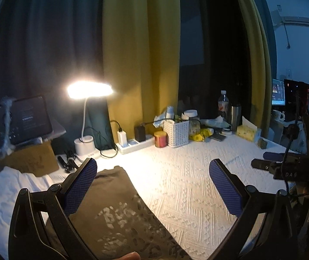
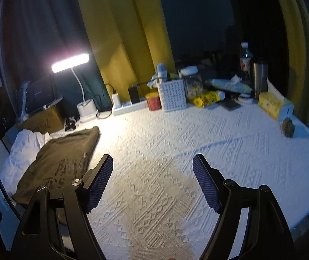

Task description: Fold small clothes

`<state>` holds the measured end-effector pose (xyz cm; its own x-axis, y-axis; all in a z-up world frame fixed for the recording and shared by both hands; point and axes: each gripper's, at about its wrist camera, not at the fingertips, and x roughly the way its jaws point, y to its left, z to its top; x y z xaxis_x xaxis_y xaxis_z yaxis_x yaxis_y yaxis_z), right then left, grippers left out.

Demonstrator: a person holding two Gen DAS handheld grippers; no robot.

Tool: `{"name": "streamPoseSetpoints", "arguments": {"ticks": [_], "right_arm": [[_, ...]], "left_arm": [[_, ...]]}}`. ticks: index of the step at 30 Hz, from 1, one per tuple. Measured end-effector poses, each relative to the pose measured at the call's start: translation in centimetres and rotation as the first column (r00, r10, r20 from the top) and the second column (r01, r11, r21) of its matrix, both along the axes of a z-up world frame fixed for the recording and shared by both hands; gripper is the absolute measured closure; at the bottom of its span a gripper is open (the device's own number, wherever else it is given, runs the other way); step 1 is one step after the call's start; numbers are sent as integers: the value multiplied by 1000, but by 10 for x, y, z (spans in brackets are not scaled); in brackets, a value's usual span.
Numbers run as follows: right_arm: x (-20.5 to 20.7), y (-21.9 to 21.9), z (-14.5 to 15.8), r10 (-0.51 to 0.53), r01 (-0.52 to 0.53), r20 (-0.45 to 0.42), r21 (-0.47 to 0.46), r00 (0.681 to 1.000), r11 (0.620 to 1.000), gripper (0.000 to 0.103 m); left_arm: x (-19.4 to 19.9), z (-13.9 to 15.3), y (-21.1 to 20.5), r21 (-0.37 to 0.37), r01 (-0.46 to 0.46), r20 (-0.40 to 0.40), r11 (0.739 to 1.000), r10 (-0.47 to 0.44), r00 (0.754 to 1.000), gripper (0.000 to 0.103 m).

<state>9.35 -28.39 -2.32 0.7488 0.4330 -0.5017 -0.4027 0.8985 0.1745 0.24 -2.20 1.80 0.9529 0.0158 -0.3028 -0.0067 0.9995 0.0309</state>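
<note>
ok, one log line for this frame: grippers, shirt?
left gripper: open, empty | right gripper: open, empty | olive shirt: folded, on white cloth

Left gripper [image 1: 152, 186]: jaws spread wide, blue pads [image 1: 80, 186] facing each other, nothing between them, angled slightly downward. Right gripper [image 2: 153, 181]: jaws likewise wide apart, empty, tilted down a little more steeply. Right gripper also shows at right edge of left wrist view (dark body and cable, jaws not readable there). Both hover clear of surface below.
</note>
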Motion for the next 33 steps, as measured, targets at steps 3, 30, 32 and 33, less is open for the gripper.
{"name": "streamPoseSetpoints", "arguments": {"ticks": [3, 30, 32, 33], "right_arm": [[-3, -4, 12, -18, 18, 24, 1, 1000, 1000, 24], [-56, 19, 134, -40, 40, 341, 7, 939, 999, 24], [-63, 25, 143, -23, 22, 363, 7, 931, 1000, 24], [-67, 28, 147, -20, 19, 376, 5, 927, 1000, 24]], "left_arm": [[-5, 6, -1, 2, 23, 25, 1000, -23, 999, 1], [-49, 67, 35, -61, -74, 218, 995, 85, 972, 1], [-53, 70, 38, -50, -92, 222, 995, 101, 970, 1], [-55, 72, 40, -45, -104, 228, 994, 111, 967, 1]]}}
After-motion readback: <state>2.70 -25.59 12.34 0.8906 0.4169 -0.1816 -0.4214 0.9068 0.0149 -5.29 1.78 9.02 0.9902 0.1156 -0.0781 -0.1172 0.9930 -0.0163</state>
